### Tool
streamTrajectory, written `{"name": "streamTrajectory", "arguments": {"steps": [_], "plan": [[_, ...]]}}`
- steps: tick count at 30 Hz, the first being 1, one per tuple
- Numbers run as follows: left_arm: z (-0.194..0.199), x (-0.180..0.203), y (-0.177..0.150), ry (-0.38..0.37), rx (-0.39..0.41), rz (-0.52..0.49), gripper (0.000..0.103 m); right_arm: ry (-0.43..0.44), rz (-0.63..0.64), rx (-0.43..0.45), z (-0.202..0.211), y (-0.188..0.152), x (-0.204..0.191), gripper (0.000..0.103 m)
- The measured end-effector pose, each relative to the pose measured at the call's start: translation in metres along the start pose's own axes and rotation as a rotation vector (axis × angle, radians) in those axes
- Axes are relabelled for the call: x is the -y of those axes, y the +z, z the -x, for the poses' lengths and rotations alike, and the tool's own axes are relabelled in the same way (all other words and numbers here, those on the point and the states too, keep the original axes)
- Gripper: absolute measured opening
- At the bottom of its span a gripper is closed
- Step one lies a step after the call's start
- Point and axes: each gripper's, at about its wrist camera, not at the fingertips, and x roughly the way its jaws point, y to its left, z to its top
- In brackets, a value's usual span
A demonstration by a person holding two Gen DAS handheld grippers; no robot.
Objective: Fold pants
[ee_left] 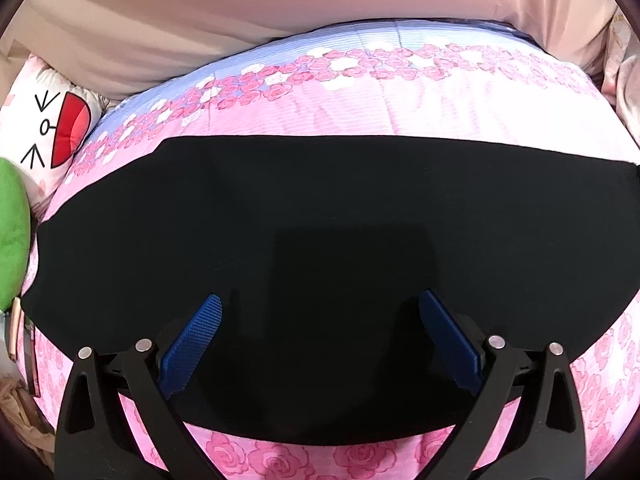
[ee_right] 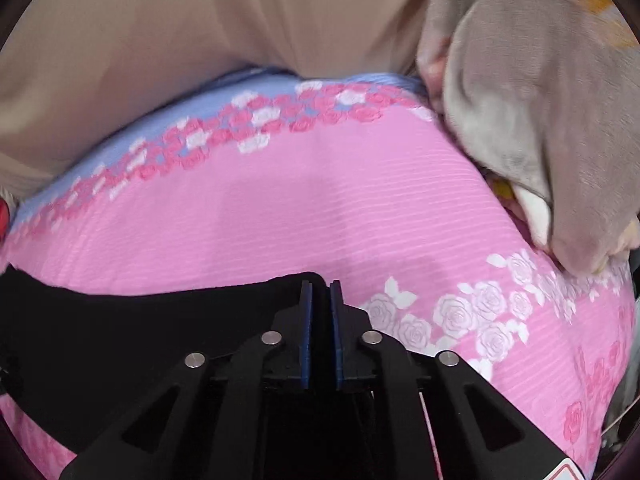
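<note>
Two grippers going on here. Left gripper (ee_left: 320, 336) is hanging over the black pants (ee_left: 320, 220) with its blue pads (ee_left: 196, 340) spread wide apart, not gripping anything. Right gripper (ee_right: 320, 320) is sitting with its pads nearly together, pinching what looks like the far edge of the pants (ee_right: 140, 320) between them; a thin dark gap is showing between the pads. Pants are lying flat as a wide black band across the bed, on a pink rose-print bedsheet (ee_left: 400, 108) with a blue stripe along its far side. Off to the left, a white cartoon-face pillow (ee_left: 48, 128) and something green (ee_left: 12, 232) are sitting beside the pants. On the right, a grey crumpled blanket (ee_right: 540, 120) is resting on the sheet, well apart from the pants.
</note>
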Motion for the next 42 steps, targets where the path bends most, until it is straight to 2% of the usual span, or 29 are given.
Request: {"name": "streamTrajectory", "arguments": {"steps": [1,2,3,4,9,11,14,15,16,17,18,21,25,29,32,34,35,36,40,42], "plan": [[0.000,-0.001,0.000,0.003,0.001,0.000,0.097,-0.016,-0.022,0.007,0.009,-0.001,0.002,0.025],[0.001,-0.004,0.000,0.004,0.002,0.006,0.097,-0.037,-0.048,0.027,0.023,-0.006,0.005,0.031],[0.001,-0.008,-0.001,0.003,0.004,0.014,0.097,-0.034,-0.062,0.038,0.031,-0.014,0.009,0.047],[0.002,-0.013,-0.001,0.001,0.006,0.027,0.097,-0.036,-0.072,0.039,0.036,-0.022,0.013,0.057],[0.000,-0.021,-0.006,-0.011,-0.004,0.043,0.097,0.017,-0.140,-0.031,0.036,-0.080,0.019,0.059],[0.002,-0.021,-0.010,-0.018,-0.001,0.039,0.097,0.003,-0.121,-0.013,0.038,-0.084,0.012,0.061],[0.011,-0.025,-0.016,-0.033,0.011,0.047,0.097,0.037,-0.149,-0.013,0.032,-0.080,0.007,0.062],[0.013,-0.026,-0.018,-0.035,0.014,0.049,0.097,0.027,-0.138,-0.011,0.027,-0.076,0.003,0.059],[0.017,-0.030,-0.020,-0.037,0.019,0.055,0.097,0.033,-0.136,-0.008,0.025,-0.074,0.001,0.038],[0.018,-0.032,-0.022,-0.036,0.021,0.057,0.097,0.100,-0.164,-0.008,0.021,-0.071,-0.001,0.020],[0.020,-0.036,-0.024,-0.031,0.024,0.062,0.097,0.162,-0.201,-0.015,0.028,-0.076,0.003,0.016],[0.025,-0.045,-0.028,-0.023,0.027,0.075,0.097,0.085,-0.188,0.031,0.041,-0.074,-0.008,0.015],[0.031,-0.050,-0.029,-0.029,0.029,0.082,0.097,0.134,-0.293,0.112,0.077,-0.073,0.012,0.013],[0.035,-0.048,-0.030,-0.039,0.042,0.072,0.097,0.122,-0.295,0.137,0.106,-0.079,0.025,0.013],[0.030,-0.046,-0.032,-0.039,0.029,0.068,0.097,0.063,-0.336,0.109,0.099,-0.096,0.047,0.013],[0.025,-0.046,-0.035,-0.039,0.013,0.066,0.097,0.005,-0.384,0.059,0.078,-0.112,0.064,0.013],[0.021,-0.047,-0.037,-0.034,0.004,0.064,0.097,-0.002,-0.399,0.036,0.067,-0.120,0.068,0.014],[0.018,-0.049,-0.039,-0.029,-0.003,0.062,0.097,0.007,-0.408,0.058,0.067,-0.125,0.069,0.014],[0.007,-0.058,-0.043,-0.024,-0.021,0.070,0.097,0.026,-0.361,0.112,0.099,-0.112,0.037,0.014],[0.006,-0.065,-0.044,-0.039,-0.020,0.087,0.097,0.109,-0.280,0.173,0.128,-0.093,-0.002,0.015]]}}
